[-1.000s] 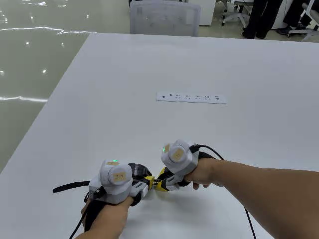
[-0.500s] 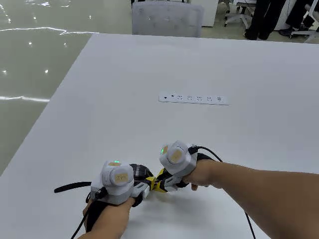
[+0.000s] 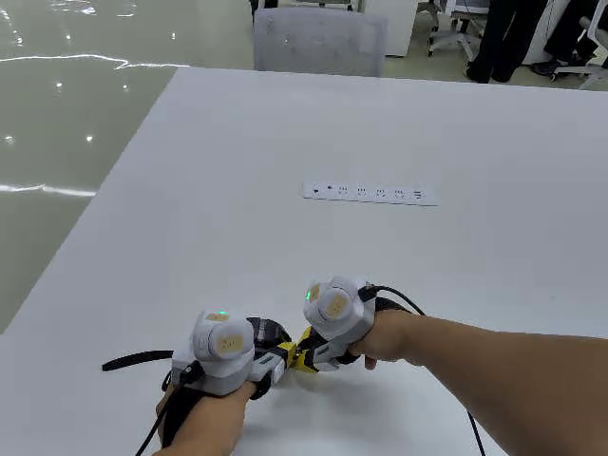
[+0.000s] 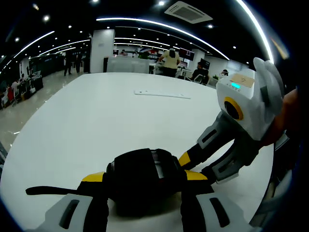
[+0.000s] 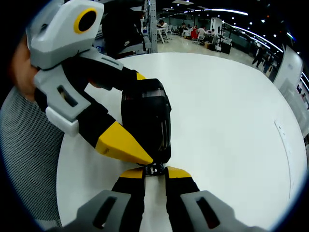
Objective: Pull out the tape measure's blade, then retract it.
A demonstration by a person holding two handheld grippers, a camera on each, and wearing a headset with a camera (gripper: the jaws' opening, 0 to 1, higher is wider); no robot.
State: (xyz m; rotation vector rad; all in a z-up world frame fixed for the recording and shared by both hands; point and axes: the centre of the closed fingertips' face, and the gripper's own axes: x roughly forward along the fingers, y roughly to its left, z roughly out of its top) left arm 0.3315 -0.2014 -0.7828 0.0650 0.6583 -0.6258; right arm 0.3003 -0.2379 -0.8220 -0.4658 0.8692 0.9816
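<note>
Looking down in the head view, the tape measure (image 3: 269, 332) sits at the near edge of the tabletop (image 3: 285, 142), well apart from the power strip (image 3: 369, 193) farther off. The left gripper (image 3: 275, 355) holds its body from the left. The right gripper (image 3: 302, 356) meets it from the right, tips touching the case. A black strap (image 3: 138, 359) trails left from the case.

In the left gripper view, the tape measure (image 4: 142, 169) lies crosswise between this gripper's fingers (image 4: 94, 177), which clamp its two sides. The right gripper (image 4: 186, 162) comes in from the right and reaches the case's right edge.

In the right gripper view, the right gripper (image 5: 154, 172) has its fingers (image 5: 131, 174) pressed together on the small metal blade hook (image 5: 154, 168) at the case mouth. The tape measure (image 5: 145, 121) lies straight ahead of them, and the left gripper (image 5: 123, 150) holds it from the left. The blade's line looks to run along these fingers, so the pull probably goes straight back, rightward on the tabletop, while the left gripper anchors the case.

Against a second ago, the head view has tipped slightly. Both grips look unchanged, the right gripper sits a touch closer to the left one, and no blade shows outside the case yet.
</note>
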